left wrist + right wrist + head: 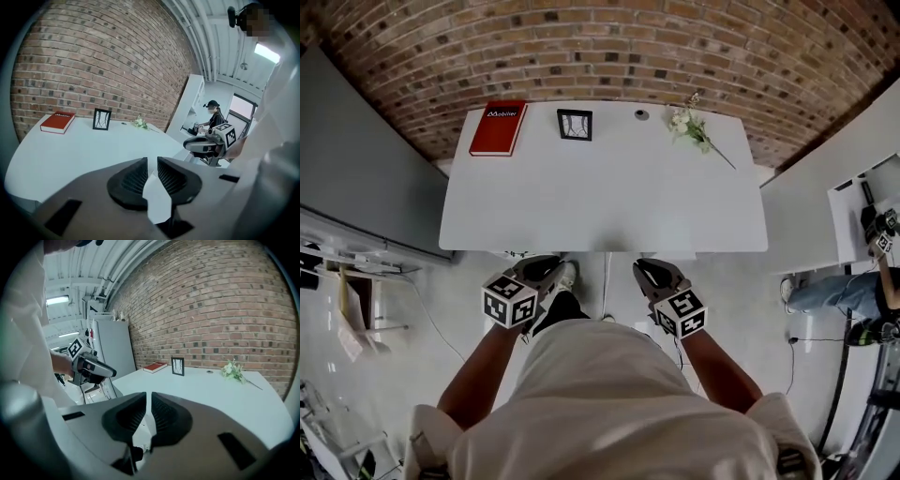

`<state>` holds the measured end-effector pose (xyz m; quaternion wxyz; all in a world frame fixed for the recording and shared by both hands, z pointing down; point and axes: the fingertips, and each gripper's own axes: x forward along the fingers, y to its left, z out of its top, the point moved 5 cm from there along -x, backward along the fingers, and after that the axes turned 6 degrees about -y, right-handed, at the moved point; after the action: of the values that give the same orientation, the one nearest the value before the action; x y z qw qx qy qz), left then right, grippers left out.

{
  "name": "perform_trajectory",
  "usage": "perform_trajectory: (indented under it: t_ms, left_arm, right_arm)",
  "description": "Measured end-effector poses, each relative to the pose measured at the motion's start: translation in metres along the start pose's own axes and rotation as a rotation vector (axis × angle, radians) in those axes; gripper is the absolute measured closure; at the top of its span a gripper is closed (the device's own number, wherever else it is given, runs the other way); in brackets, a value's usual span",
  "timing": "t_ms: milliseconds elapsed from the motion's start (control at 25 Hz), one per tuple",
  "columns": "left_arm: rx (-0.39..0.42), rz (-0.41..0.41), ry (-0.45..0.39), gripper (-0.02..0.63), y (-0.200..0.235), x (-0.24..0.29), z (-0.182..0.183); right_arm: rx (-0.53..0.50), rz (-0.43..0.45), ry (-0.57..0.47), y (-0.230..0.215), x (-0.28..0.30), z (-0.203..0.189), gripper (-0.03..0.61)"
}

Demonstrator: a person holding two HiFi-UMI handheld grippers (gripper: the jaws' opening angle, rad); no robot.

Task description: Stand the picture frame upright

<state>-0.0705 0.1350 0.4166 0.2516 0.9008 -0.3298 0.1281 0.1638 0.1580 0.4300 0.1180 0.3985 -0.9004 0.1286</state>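
Note:
The black picture frame (575,124) stands upright near the far edge of the white table (600,206), close to the brick wall; it also shows in the left gripper view (102,119) and the right gripper view (177,366). Both grippers hang in front of the table's near edge, close to my body and far from the frame. My left gripper (542,270) (152,164) has a small gap between its jaws and holds nothing. My right gripper (654,274) (148,401) has its jaws almost together, also empty.
A red book (499,127) lies left of the frame, and a sprig of white flowers (694,127) lies at the far right. A small round thing (641,114) sits between them. A seated person (853,291) is off to the right, grey cabinets to the left.

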Motion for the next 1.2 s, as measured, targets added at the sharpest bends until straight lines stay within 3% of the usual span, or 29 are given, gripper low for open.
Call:
perform_trajectory:
  t_ms: [680, 880, 1200]
  left_arm:
    - [0.027, -0.025, -0.023, 0.558, -0.042, -0.005, -0.007]
    - [-0.004, -0.03, -0.034, 0.617, -0.047, -0.006, -0.011]
    - [0.018, -0.043, 0.021, 0.62, -0.055, 0.0, -0.024]
  right_arm:
    - [-0.015, -0.008, -0.048, 0.017, -0.039, 0.015, 0.548]
    - [-0.01, -0.014, -0.077, 0.015, -0.045, 0.013, 0.574]
    - [0.008, -0.008, -0.058, 0.021, -0.05, 0.002, 0.574]
